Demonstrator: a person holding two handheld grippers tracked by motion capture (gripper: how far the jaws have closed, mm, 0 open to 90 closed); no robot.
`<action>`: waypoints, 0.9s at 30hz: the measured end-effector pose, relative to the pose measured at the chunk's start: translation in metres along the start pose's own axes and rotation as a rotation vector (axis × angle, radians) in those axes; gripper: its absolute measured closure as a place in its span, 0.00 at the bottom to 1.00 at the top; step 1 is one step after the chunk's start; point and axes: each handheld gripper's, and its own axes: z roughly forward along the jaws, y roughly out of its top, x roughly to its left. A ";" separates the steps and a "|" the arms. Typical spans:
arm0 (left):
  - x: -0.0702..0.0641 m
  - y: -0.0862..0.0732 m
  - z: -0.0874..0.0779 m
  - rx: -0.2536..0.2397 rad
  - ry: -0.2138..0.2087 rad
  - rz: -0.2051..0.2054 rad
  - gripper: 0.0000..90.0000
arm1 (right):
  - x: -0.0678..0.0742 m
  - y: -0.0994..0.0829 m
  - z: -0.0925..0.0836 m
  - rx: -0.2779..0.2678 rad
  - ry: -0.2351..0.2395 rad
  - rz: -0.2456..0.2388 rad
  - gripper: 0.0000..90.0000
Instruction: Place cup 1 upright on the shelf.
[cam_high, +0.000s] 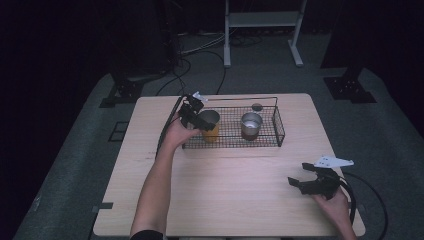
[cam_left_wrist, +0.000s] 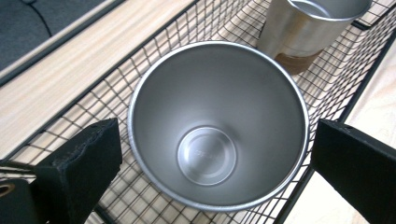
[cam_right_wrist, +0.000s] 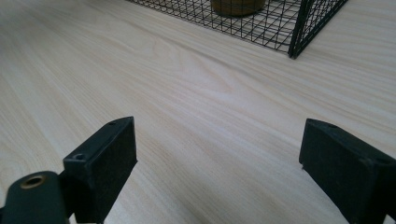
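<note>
Dark surroundings frame a pale wooden table (cam_high: 225, 195), lit from above.

Item in hand: a steel cup (cam_left_wrist: 217, 126) with an orange band round its lower half, standing upright in the left end of a black wire basket (cam_high: 277, 132) at the far side of the table. Seen from the left gripper view, the cup is empty, its bright interior and round base plainly visible.

The left gripper (cam_high: 198, 120) sits over this cup, angled down into the basket. Its jaws stand spread, one on each side of the rim; the pads do not press on the cup wall, and a gap shows between each pad and the steel.

A second cup (cam_high: 251, 125), also steel with a brown band at its foot, stands upright in the basket just right of centre, near the first cup but apart from it. A small dark round object (cam_high: 257, 107) lies on the table just behind the basket; what it is cannot be told.

The right gripper (cam_high: 300, 182) hovers low at the near right of the table, well apart from the basket. Its jaws are spread with nothing between them, bare wood beneath. A black cable (cam_high: 367, 200) loops from it across the table's right edge.
</note>
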 end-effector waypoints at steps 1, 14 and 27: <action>0.001 0.000 -0.001 -0.005 0.000 -0.003 0.01 | 0.000 0.000 0.000 0.003 0.000 0.000 0.11; 0.001 -0.001 -0.018 -0.026 0.000 -0.005 0.01 | -0.001 0.000 -0.001 0.001 -0.003 0.006 0.11; -0.007 -0.010 -0.037 -0.035 -0.014 0.019 0.01 | -0.004 -0.004 -0.006 -0.006 -0.009 0.025 0.11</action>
